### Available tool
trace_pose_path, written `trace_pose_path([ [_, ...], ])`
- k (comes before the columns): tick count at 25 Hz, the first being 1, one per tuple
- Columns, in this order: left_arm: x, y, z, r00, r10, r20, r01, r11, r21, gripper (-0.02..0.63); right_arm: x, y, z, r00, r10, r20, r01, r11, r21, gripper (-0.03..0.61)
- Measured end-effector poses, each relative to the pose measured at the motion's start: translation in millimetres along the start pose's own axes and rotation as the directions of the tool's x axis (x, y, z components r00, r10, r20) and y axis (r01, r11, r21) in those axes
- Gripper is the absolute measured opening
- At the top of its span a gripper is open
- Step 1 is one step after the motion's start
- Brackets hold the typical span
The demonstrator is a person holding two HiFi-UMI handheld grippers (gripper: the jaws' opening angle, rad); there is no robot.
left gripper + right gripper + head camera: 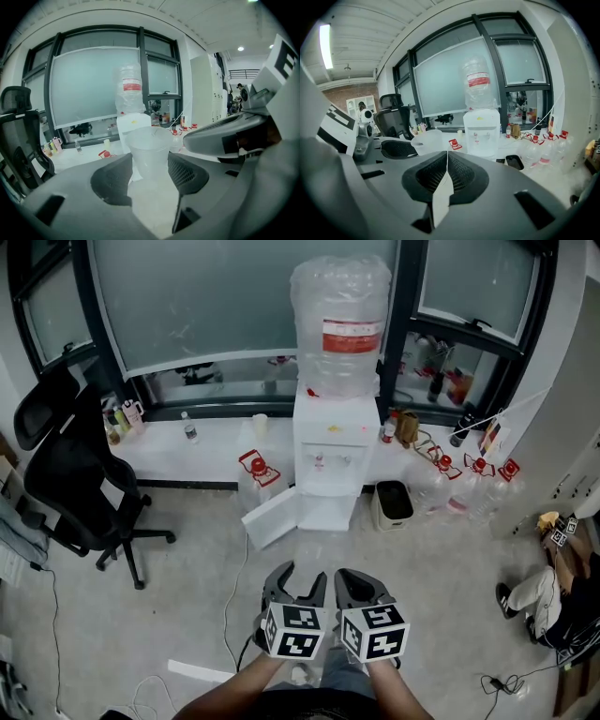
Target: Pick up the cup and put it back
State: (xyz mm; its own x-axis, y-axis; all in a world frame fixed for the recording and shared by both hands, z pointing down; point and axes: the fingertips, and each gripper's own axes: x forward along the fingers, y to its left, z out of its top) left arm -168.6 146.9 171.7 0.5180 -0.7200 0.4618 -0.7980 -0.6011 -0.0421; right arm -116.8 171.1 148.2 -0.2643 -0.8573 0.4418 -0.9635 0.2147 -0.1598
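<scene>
A clear plastic cup (150, 152) stands upright between the jaws of my left gripper (150, 176), which is shut on its lower part. In the right gripper view the same cup (427, 140) shows at the left, beside the left gripper (396, 149). My right gripper (447, 164) is shut, pads together, with nothing between them. In the head view both grippers, left (298, 589) and right (361, 589), are held side by side low in the middle, over the floor in front of a white water dispenser (333, 456) with a large bottle (340, 324) on top.
The dispenser's lower door (272, 518) hangs open. A black office chair (75, 474) stands at the left. A black bin (394, 502) and several water jugs (469, 493) sit right of the dispenser. A person's feet (534, 592) are at the far right. Cables lie on the floor.
</scene>
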Motion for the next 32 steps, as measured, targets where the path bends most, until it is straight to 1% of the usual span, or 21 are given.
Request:
trace_pose_path([
  [7, 31, -2, 15, 1.0, 0.01, -0.005, -0.01, 1.0, 0.0, 0.242, 19, -25, 11, 1.0, 0.018, 0.001, -0.018, 1.0, 0.005, 0.021],
  [13, 69, -7, 32, 1.0, 0.025, -0.012, -0.026, 1.0, -0.007, 0.242, 40, -60, 19, 0.999, 0.034, -0.016, -0.034, 0.999, 0.015, 0.021],
  [20, 113, -4, 47, 0.998, 0.051, -0.035, -0.051, 0.999, -0.015, 0.242, 71, -94, 30, 0.997, 0.069, -0.034, -0.068, 0.997, 0.027, 0.021],
  [32, 173, -8, 61, 0.992, 0.101, -0.077, -0.103, 0.994, -0.022, 0.242, 110, -145, 42, 0.988, 0.138, -0.069, -0.135, 0.99, 0.041, 0.021],
])
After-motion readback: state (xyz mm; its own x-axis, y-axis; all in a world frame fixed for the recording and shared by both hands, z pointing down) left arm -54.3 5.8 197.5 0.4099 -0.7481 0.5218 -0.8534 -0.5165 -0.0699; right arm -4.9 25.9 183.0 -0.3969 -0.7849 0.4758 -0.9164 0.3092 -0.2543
